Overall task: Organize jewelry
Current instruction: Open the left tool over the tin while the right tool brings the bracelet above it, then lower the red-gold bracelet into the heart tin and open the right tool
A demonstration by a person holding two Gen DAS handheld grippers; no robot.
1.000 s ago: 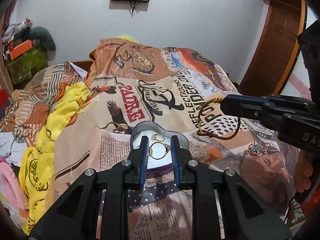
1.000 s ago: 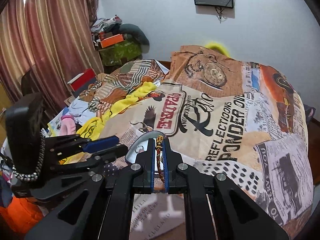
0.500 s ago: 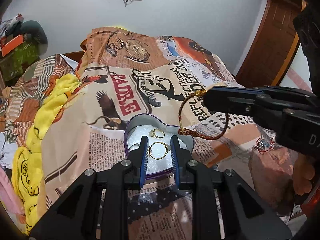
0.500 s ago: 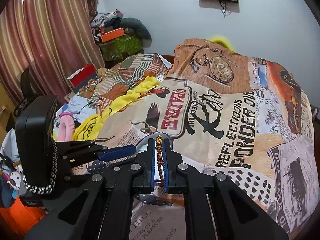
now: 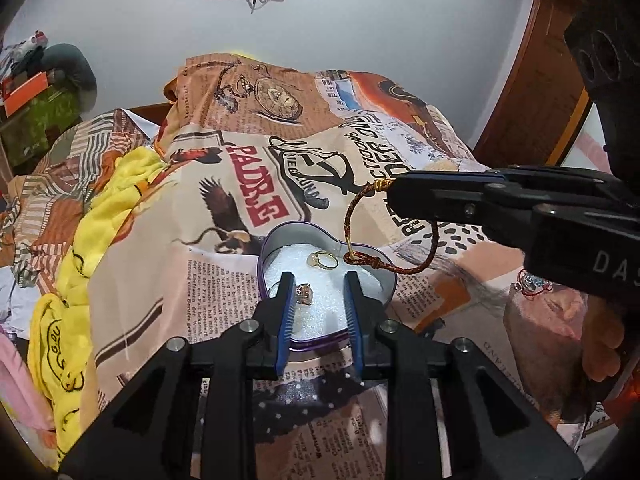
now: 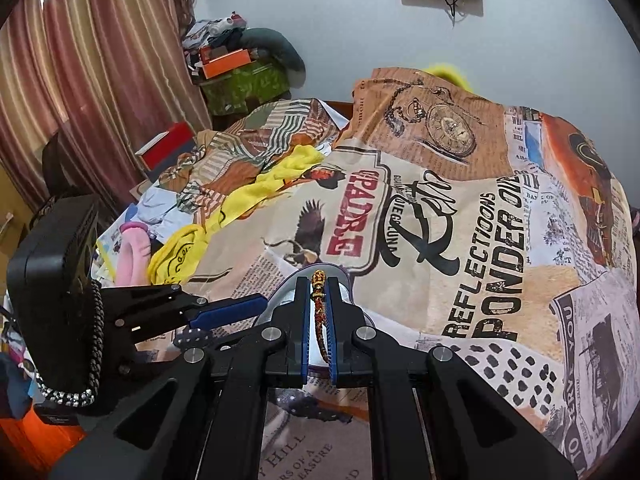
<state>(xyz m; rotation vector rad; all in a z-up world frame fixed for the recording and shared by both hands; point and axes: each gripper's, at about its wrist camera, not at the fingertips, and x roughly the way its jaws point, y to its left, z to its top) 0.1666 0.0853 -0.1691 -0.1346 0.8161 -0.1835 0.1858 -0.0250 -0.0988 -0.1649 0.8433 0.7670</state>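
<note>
Now the right gripper [image 6: 319, 312] is pressed together on the braided bracelet [image 5: 352, 216], pinching it near its gold bead, and it has carried the loop in from 3 o'clock until the knotted lower end hangs over the rim of the heart-shaped tin [image 5: 362, 250]. Half a second ago the loop hung lower-right of the tin's edge; a second ago it was farther off still, over the bedspread [image 5: 160, 264]. So, as I judge it, the carry is nearly finished and only the lowering and release are left.

Meanwhile the left gripper [image 5: 319, 280] sits spread at 6 o'clock of the tin, holding nothing. Earlier a large gold hoop lay between its fingers; that hoop no longer shows, and a stone-set ring [image 5: 303, 292] now lies by the left finger instead, with a gold ring [image 5: 323, 260] toward 12 o'clock on the white lining.

Farther out, at 3 o'clock on the bed, a small red trinket [image 5: 534, 282] waits unsorted.
</note>
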